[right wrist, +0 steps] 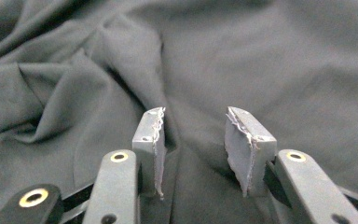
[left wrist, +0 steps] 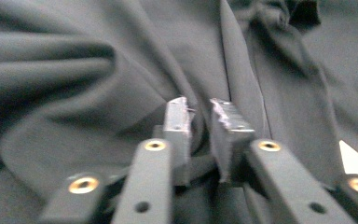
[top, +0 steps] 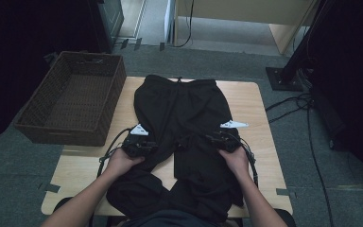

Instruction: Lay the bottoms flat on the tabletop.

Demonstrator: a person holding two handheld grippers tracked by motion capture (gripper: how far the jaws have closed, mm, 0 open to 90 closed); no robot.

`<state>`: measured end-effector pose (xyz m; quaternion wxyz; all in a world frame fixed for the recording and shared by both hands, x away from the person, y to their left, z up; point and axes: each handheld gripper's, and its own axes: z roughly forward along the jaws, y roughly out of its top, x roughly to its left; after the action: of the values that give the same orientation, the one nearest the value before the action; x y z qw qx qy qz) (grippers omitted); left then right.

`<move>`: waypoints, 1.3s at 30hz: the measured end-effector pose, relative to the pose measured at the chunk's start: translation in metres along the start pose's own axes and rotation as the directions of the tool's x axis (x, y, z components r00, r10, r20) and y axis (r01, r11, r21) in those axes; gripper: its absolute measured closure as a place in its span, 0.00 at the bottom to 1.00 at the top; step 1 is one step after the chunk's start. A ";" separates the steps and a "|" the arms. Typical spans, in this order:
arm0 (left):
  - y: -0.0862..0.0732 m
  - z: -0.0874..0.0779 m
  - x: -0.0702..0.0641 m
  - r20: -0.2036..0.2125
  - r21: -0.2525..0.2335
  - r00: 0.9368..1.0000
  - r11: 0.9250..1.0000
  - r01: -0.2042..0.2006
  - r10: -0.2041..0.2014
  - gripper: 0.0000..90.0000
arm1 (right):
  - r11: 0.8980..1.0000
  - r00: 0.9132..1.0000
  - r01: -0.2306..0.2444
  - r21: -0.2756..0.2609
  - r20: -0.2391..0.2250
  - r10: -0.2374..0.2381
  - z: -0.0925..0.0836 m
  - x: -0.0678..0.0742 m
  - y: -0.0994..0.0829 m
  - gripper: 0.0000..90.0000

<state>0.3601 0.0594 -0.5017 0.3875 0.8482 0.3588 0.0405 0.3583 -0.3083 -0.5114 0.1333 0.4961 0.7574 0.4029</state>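
Note:
Black trousers [top: 179,109] lie flat on the wooden table [top: 253,109], waistband at the far edge, legs running toward the person and hanging over the near edge. My left gripper [top: 139,144] rests on the left leg; in the left gripper view its jaws [left wrist: 199,116] stand only a narrow gap apart over a long fold of the dark cloth [left wrist: 121,93]. My right gripper [top: 220,140] sits on the right leg. Its jaws [right wrist: 193,130] are spread wide just above the creased fabric [right wrist: 261,60], with nothing pinched between the pads.
A brown wicker basket [top: 116,90] stands at the table's left edge, partly off it. Cables [top: 312,132] and a dark stand base [top: 283,78] lie on the carpet to the right. Bare wood shows on both sides of the trousers.

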 end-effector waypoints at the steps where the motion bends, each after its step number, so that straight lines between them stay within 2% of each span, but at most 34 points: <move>1: 0.003 -0.002 0.003 -0.014 -0.005 1.000 1.000 0.003 -0.003 0.80 | 1.000 1.000 0.001 -0.011 0.003 -0.001 -0.001 0.000 0.003 0.66; 3: 0.009 -0.004 0.010 -0.040 -0.021 0.999 1.000 0.003 -0.003 0.79 | 1.000 1.000 0.000 -0.027 0.010 0.000 -0.001 0.000 0.009 0.67; 8: 0.024 -0.005 0.031 -0.105 -0.031 0.994 1.000 0.006 -0.009 0.76 | 0.998 0.998 0.041 -0.043 0.040 -0.039 0.009 -0.003 0.026 0.67; 11: 0.026 0.000 0.041 -0.127 -0.028 0.991 0.999 0.026 -0.029 0.73 | 0.998 0.998 0.043 -0.052 0.055 -0.040 0.019 -0.008 0.033 0.67; 15: 0.022 0.008 0.048 -0.140 0.004 0.990 1.000 0.029 -0.028 0.70 | 0.999 0.997 0.021 -0.038 0.070 -0.019 0.034 -0.014 0.035 0.67; 20: 0.018 0.009 0.049 -0.144 0.009 0.989 1.000 0.017 -0.016 0.73 | 0.999 0.995 0.018 -0.028 0.098 -0.015 0.043 -0.018 0.031 0.67; 23: 0.015 0.007 0.049 -0.146 0.009 0.989 1.000 0.013 -0.011 0.81 | 0.999 0.995 0.017 -0.030 0.100 -0.014 0.043 -0.020 0.030 0.67; 28: 0.006 0.001 0.047 -0.129 0.001 0.991 1.000 0.019 -0.019 0.90 | 0.995 0.985 0.095 -0.017 0.143 -0.091 0.041 -0.020 0.027 0.68; 31: 0.001 -0.002 0.045 -0.110 -0.002 0.994 1.000 0.023 -0.023 0.95 | 0.996 0.986 0.090 -0.017 0.143 -0.087 0.037 -0.023 0.024 0.68; 39: -0.009 -0.007 0.030 -0.074 0.002 0.997 1.000 0.013 -0.013 0.97 | 0.996 0.986 0.091 -0.017 0.138 -0.088 0.029 -0.028 0.019 0.68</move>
<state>0.3744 0.0869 -0.5096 0.3733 0.8442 0.3785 0.0687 0.4015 -0.3150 -0.5218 0.2087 0.4866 0.7634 0.3701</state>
